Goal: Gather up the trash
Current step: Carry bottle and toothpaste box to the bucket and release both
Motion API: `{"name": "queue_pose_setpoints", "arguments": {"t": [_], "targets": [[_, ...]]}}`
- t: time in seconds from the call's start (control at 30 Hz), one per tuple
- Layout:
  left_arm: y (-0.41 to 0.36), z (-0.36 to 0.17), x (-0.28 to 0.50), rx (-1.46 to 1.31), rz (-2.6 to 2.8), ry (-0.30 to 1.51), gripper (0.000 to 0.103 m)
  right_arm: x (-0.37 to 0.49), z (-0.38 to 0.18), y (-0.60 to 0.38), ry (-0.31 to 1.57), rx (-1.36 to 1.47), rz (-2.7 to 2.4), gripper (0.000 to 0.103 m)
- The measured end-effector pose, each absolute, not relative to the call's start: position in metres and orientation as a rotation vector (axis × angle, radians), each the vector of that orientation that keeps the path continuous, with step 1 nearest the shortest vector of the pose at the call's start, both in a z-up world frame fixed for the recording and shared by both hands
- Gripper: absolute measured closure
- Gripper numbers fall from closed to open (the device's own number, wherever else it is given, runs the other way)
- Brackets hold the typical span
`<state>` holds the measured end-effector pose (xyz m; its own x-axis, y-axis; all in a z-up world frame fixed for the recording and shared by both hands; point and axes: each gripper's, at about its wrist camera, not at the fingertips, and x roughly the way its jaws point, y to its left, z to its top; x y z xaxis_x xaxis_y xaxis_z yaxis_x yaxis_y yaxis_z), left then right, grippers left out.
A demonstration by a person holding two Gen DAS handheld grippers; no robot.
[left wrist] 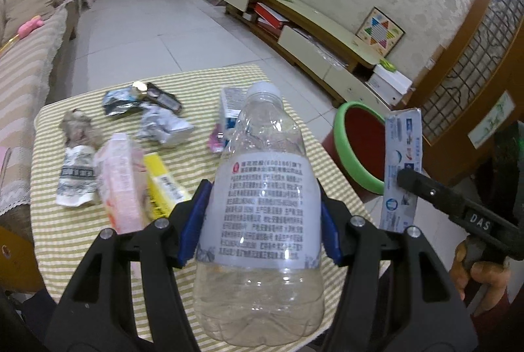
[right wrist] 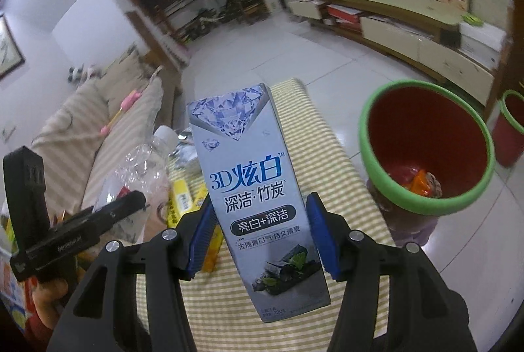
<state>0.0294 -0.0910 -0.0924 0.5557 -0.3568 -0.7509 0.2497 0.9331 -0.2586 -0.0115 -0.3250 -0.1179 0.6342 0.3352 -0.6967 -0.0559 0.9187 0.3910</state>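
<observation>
A clear plastic bottle [left wrist: 258, 214] sits clamped in the left hand-held gripper [left wrist: 262, 217], held above the striped worktop [left wrist: 209, 162]. The right hand-held gripper [right wrist: 260, 229] grasps a toothpaste box [right wrist: 252, 185] upright, near the green-rimmed red bin [right wrist: 425, 152]. Wrappers and cartons [left wrist: 121, 175] litter the cloth.

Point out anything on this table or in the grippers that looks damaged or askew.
The plastic bottle clamped in the left gripper is dented and crumpled near its shoulder. On the striped tablecloth, the foil wrappers lie crushed. The toothpaste box in the right gripper sits slightly tilted, otherwise intact.
</observation>
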Motion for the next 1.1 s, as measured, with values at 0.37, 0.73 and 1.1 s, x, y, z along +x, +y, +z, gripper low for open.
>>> {"name": "queue_pose_setpoints", "arguments": {"t": [0.37, 0.73, 1.1], "targets": [[-0.162, -0.09, 0.054, -0.078, -0.478, 0.907, 0.045, -0.013, -0.114, -0.392, 0.81, 0.404, 0.085, 0.049], [-0.268, -0.097, 0.094, -0.049, -0.636, 0.929, 0.045, 0.006, -0.121, -0.485, 0.74, 0.548, -0.069, 0.049], [-0.34, -0.109, 0.129, 0.02, -0.702, 0.932, 0.015, 0.039, -0.125, -0.529, 0.688, 0.555, -0.194, 0.027]]}}
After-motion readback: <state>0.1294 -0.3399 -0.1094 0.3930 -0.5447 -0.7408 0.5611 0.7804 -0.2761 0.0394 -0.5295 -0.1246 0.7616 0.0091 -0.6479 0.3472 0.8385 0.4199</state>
